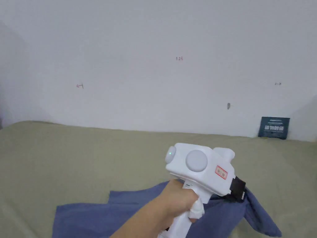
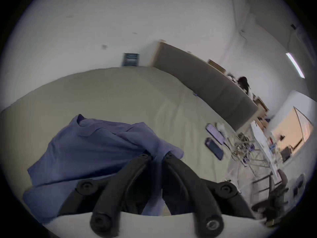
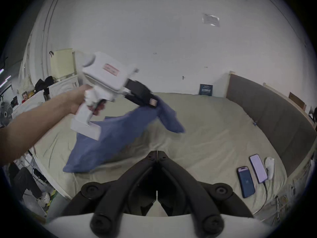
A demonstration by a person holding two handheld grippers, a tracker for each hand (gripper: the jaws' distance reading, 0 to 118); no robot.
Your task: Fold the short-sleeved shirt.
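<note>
Your blue shirt (image 1: 102, 217) lies on the olive bed (image 1: 62, 161) by a white wall (image 1: 154, 62). Your left claw (image 2: 157, 155) is clenched on its cloth, lifting it. Your right claw (image 3: 157, 155) is closed, empty.

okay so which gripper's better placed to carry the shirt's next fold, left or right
Left, probably. The left gripper is already shut on a raised part of the blue shirt, so it can carry that part over. The right gripper is shut on nothing, off the cloth.

Blue shirt (image 3: 120, 135) (crumpled), one end lifted off the bed
</note>
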